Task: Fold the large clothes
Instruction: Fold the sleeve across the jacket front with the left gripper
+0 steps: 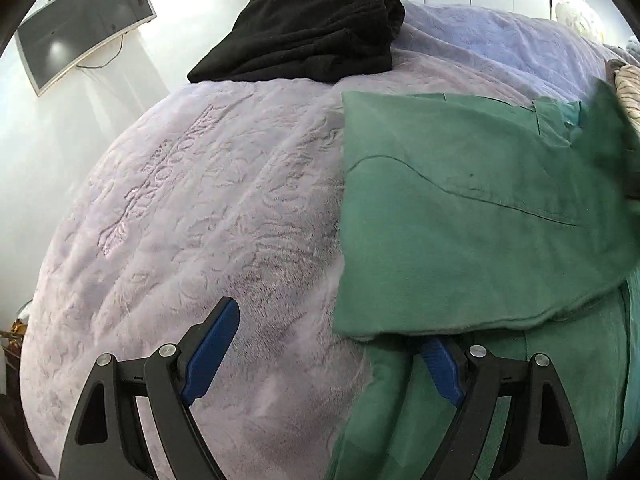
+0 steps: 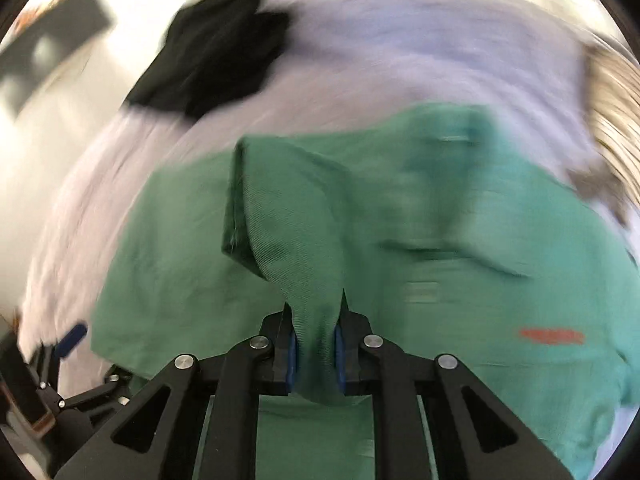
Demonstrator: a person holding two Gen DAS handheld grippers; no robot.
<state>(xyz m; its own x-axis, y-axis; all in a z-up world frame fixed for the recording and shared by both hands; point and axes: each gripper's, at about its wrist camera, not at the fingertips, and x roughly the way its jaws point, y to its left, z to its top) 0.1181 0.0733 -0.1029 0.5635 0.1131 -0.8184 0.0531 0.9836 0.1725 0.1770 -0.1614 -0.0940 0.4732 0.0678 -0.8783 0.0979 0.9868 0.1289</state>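
Partway, I'd judge: the green shirt point(image 1: 472, 208) lies on the bed point(image 1: 200, 200) toward its right side, and one panel is already folded over the body, with a straight folded edge facing the bare blanket. The left gripper point(image 1: 324, 356) is released, its jaws spread wide at the shirt's near left edge; one finger rests over bare blanket, the other is partly tucked under the folded layer, holding nothing. The right gripper point(image 2: 315, 354) is clenched on a bunched pinch of the shirt point(image 2: 288, 216), lifted off the rest of the cloth; its view is smeared, so detail is poor. A folded black garment point(image 1: 312, 32) sits at the bed's far edge, seemingly finished. Left to do, by my reading: lay the lifted part down, then make at least one further fold.
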